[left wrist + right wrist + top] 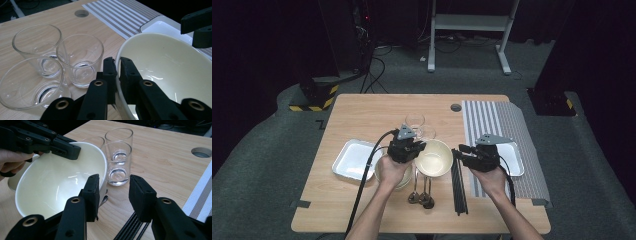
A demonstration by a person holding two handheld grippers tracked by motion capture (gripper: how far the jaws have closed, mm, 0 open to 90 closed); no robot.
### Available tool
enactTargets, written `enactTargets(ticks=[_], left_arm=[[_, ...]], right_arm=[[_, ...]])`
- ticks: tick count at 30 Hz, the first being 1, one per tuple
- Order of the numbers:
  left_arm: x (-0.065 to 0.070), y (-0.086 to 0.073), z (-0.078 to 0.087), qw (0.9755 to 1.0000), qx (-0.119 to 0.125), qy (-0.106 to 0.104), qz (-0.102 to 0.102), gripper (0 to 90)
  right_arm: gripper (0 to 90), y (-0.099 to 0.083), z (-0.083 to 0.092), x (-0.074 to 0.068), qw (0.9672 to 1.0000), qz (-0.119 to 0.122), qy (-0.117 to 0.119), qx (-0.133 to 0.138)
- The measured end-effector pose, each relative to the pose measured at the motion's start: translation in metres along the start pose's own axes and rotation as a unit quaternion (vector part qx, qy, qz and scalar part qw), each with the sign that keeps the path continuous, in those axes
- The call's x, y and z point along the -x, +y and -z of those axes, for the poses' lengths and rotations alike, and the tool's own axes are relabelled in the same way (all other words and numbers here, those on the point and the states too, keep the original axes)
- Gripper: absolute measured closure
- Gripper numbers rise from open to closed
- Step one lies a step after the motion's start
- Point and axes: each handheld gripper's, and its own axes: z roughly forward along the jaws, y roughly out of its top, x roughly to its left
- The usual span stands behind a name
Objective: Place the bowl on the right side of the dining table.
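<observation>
Gripping cream bowl [162, 65] rim, our left tongs [118, 67] hold it tilted above worktop [362, 107], beside three glasses [80, 60]; our right tongs [113, 195] gape, jaws apart at bowl's near side, clasping nothing.

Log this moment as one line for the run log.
left gripper: shut on cream bowl rim, bowl tilted | right gripper: open beside bowl, holding nothing | glasses: upright behind bowl

Round cream ceramic bowl [165, 65]: glossy, smooth glaze. Clear glass tumblers [80, 60]: shiny, transparent. Pale wood-grain table [377, 107]: matt. Grey-striped woven cloth mat [499, 120]: rough txtr. Black plastic gripper [118, 65]: matt.
</observation>
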Motion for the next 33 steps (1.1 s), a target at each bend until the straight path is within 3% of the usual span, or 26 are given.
enactTargets(ticks=[11, 22, 33], left_arm=[[0.004, 0.000, -0.003, 1.0000, -0.003, -0.002, -0.001, 83.4], [0.006, 0.002, -0.001, 1.0000, 0.002, -0.008, -0.002, 83.4], [0.007, 0.002, 0.000, 0.9999, 0.004, -0.013, -0.004, 83.4]], right_arm=[[60.2, 0.003, -0.001, -0.004, 1.0000, 0.007, 0.000, -0.002], [60.8, 0.007, -0.023, -0.011, 0.9992, 0.010, 0.003, -0.039], [67.6, 0.006, -0.041, -0.010, 0.9973, 0.001, 0.003, -0.073]])
